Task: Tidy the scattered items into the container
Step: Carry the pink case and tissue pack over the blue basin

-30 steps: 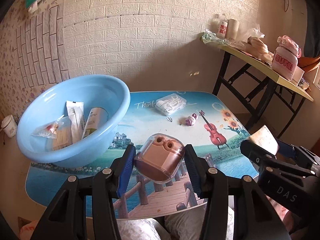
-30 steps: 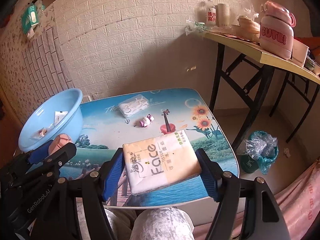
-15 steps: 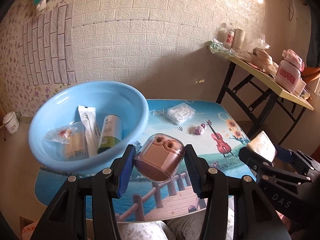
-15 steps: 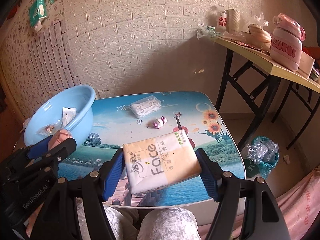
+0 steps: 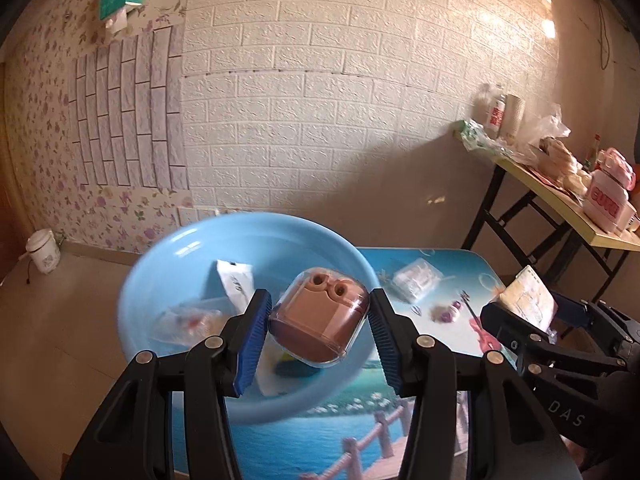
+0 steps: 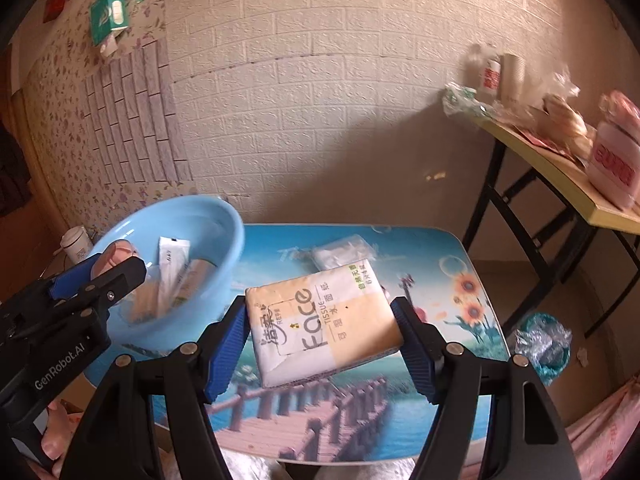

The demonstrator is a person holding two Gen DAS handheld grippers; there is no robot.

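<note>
My left gripper (image 5: 318,326) is shut on a brown pencil sharpener in a clear shell (image 5: 318,322) and holds it in the air over the near part of the light blue basin (image 5: 168,264). The basin holds a white sachet (image 5: 236,284), a clear packet (image 5: 188,320) and other small items. My right gripper (image 6: 320,340) is shut on a pack of Face tissues (image 6: 322,320) above the table, right of the basin (image 6: 216,240). The left gripper (image 6: 116,276) shows at the left of the right wrist view.
On the picture-printed table (image 6: 440,280) lie a clear bag of cotton swabs (image 5: 414,280) and a small pink item (image 5: 444,314). A yellow side table (image 5: 560,204) with clutter stands at right. A bin bag (image 6: 540,344) sits on the floor.
Both grippers have moved left and risen with their loads. The left gripper now holds the sharpener over the basin instead of over the table beside it.
</note>
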